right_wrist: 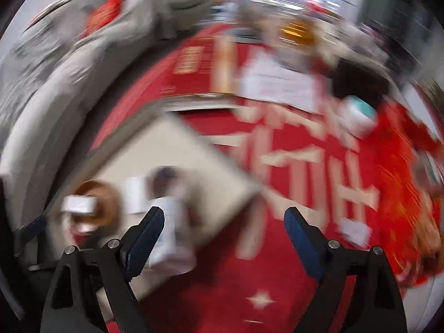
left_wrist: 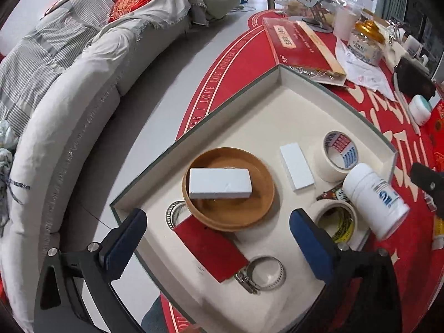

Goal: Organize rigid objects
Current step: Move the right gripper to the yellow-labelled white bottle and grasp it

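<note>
We see the white bottle [left_wrist: 374, 198] lying tilted over the tray's [left_wrist: 194, 130] right rim beside two tape rolls [left_wrist: 340, 155], our left hand-held gripper [left_wrist: 217, 245] spread above the tray, our right hand-held gripper [right_wrist: 223, 238] spread, gripping nothing.

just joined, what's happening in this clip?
A person with a handheld claw in each hand is sorting small items into a shallow cream box on a red table. The left claw hangs open over the box, holding nothing. In the box lie a wooden dish with a white block in it, two tape rolls, a red card and hose clamps. A white bottle lies tilted across the box's right edge. The right claw is open and empty; its view is motion-blurred.
</note>
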The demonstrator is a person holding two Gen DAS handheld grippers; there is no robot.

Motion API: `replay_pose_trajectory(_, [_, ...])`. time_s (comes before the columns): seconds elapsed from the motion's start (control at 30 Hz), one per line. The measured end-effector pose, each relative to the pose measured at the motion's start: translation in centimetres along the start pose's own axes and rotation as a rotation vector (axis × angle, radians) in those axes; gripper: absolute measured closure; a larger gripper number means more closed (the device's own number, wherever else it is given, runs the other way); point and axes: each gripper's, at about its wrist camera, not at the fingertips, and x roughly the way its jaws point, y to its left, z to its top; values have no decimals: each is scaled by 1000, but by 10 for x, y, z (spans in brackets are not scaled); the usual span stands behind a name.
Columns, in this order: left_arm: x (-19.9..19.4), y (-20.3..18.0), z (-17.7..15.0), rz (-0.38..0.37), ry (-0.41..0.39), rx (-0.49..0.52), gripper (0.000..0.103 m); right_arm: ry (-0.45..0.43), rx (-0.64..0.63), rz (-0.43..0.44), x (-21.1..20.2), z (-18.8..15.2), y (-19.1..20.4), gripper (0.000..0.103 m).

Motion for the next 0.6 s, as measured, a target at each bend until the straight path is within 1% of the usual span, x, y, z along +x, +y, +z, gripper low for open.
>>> replay_pose_trajectory(0.07, [-7, 0, -3, -30, -5, -3, 0, 21, 71, -57, 10, -2, -30, 14])
replay_pose_trajectory(0.13, [-13, 0, -7, -41, -10, -2, 0, 52, 108, -130, 26, -6, -59, 14])
replay_pose_trajectory(0.17, [-16, 0, -10, -48, -9, 0, 0, 52, 103, -152, 30, -6, -65, 14])
replay_pose_trajectory(0.23, [-23, 1, -15, -61, -6, -8, 0, 33, 60, -235, 40, -7, -77, 14])
replay_pose_trajectory(0.3, [-28, 3, -19, -70, -5, -26, 0, 16, 24, -259, 48, -10, -84, 14])
replay_pose_trajectory(0.37, [-34, 4, -22, -73, -9, -38, 0, 29, -6, -248, 59, -11, -88, 13])
replay_pose_trajectory(0.4, [-36, 3, -24, -72, -8, -35, 0, 47, -10, -224, 66, -13, -91, 11])
replay_pose_trajectory(0.43, [-38, 3, -25, -74, -5, -27, 0, 19, -25, -226, 66, -14, -90, 11])
replay_pose_trajectory(0.47, [-40, 1, -27, -73, -5, -20, 0, 26, -17, -194, 65, -14, -91, 11])
replay_pose_trajectory(0.5, [-42, 0, -28, -70, -6, -12, 0, 45, 2, -132, 64, -16, -91, 11])
replay_pose_trajectory(0.53, [-44, -1, -29, -67, -8, -5, 0, 73, 30, -50, 63, -19, -91, 11])
replay_pose_trajectory(0.57, [-46, -1, -31, -68, -8, 1, 0, 89, 49, -16, 61, -26, -88, 11])
replay_pose_trajectory(0.6, [-48, -1, -32, -69, -10, 3, 0, 88, 49, -3, 56, -32, -82, 11])
